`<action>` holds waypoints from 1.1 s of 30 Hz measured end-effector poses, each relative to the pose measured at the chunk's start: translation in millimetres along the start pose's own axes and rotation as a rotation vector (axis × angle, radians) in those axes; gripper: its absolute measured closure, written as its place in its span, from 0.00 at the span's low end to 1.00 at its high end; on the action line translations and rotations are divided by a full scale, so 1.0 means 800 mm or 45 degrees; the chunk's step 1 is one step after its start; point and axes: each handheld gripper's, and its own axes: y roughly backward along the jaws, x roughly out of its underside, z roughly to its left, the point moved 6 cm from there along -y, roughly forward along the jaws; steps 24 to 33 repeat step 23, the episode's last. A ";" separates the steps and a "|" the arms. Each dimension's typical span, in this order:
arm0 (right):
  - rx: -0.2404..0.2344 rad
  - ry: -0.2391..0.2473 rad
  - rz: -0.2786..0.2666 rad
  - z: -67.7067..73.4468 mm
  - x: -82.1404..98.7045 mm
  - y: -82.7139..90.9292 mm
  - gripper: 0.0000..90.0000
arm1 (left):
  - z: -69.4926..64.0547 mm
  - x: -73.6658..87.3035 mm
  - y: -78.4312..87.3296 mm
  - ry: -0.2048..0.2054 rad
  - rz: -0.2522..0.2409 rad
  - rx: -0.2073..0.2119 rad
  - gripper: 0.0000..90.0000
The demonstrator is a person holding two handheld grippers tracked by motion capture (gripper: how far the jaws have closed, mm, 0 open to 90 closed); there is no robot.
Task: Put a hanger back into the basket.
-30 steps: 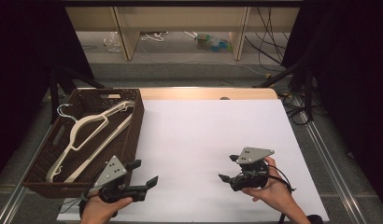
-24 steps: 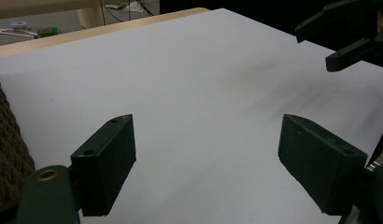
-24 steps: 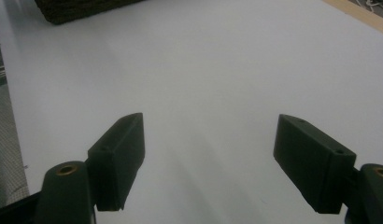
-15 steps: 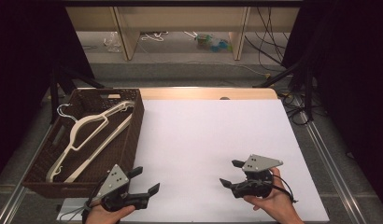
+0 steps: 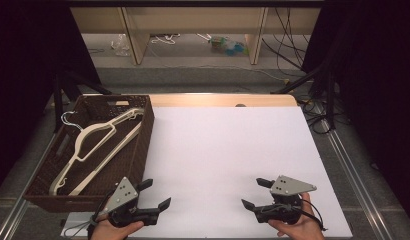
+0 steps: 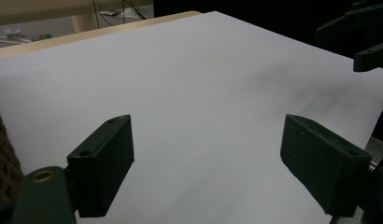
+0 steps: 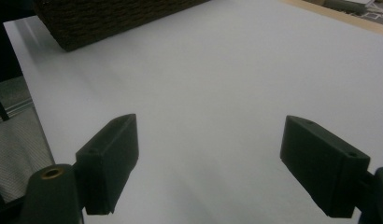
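I see the counter point(image 5: 228, 150), covered by a white sheet, running away from me. At its left edge sits the basket point(image 5: 138, 150), a dark woven tray whose long side runs from near me to far, slightly slanted.

Inside lies the hanger point(image 5: 95, 145), pale and flat on the basket floor. Its long axis runs diagonally, from the near left corner up toward the far right corner; its wire hook points to the far left wall.

My left gripper point(image 5: 154, 193) hovers low at the near edge, just beside the basket's near right corner, jaws spread wide with nothing between them and aimed to the right. My right gripper point(image 5: 252, 192) sits well apart on the near right, aimed left; its jaws have just been opening and stand wide, with bare sheet between them.
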 end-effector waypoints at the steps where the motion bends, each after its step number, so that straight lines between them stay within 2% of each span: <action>1: 0.010 0.001 -0.003 -0.001 0.002 0.002 0.23 | -0.001 0.000 0.000 0.017 -0.005 0.002 0.19; 2: 0.005 -0.007 0.001 0.000 0.003 0.003 0.22 | -0.001 0.000 0.001 0.010 -0.012 0.014 0.18; 3: 0.020 0.010 -0.010 -0.002 0.004 0.005 0.22 | -0.001 -0.001 0.001 0.008 -0.015 0.009 0.18; 5: 0.015 -0.012 -0.001 -0.001 0.006 0.008 0.22 | 0.001 -0.002 0.002 0.006 -0.015 -0.003 0.18; 6: 0.030 0.002 -0.011 -0.003 0.007 0.009 0.22 | 0.004 -0.002 0.002 -0.010 -0.023 0.003 0.18; 7: 0.024 -0.010 0.000 -0.002 0.008 0.011 0.22 | 0.004 -0.002 0.003 0.019 -0.022 -0.008 0.18; 9: 0.025 -0.011 0.000 -0.002 0.010 0.012 0.22 | 0.007 -0.002 0.004 0.003 -0.022 -0.010 0.18; 11: 0.013 -0.014 -0.007 -0.002 0.009 0.010 0.22 | 0.007 -0.002 0.003 0.012 -0.034 -0.006 0.18; 12: 0.015 -0.010 0.012 -0.003 0.010 0.011 0.22 | 0.008 -0.002 0.004 0.003 -0.030 -0.007 0.18; 13: 0.014 -0.007 0.011 -0.003 0.010 0.011 0.22 | 0.007 -0.002 0.004 0.018 -0.020 -0.018 0.18; 14: 0.010 -0.008 0.012 -0.002 0.010 0.011 0.22 | 0.007 -0.002 0.003 -0.002 -0.021 -0.007 0.18; 16: 0.020 -0.007 0.007 -0.002 0.010 0.011 0.22 | 0.005 -0.002 0.002 0.009 -0.023 -0.008 0.18; 20: 0.021 0.002 0.009 -0.002 0.011 0.009 0.22 | 0.005 -0.001 0.001 -0.011 -0.016 0.003 0.18; 21: 0.019 0.009 0.008 -0.003 0.011 0.009 0.22 | 0.005 -0.001 0.001 0.004 -0.009 -0.008 0.18; 33: 0.021 0.007 0.017 -0.003 0.012 0.008 0.22 | 0.004 0.000 0.001 0.001 -0.007 -0.002 0.18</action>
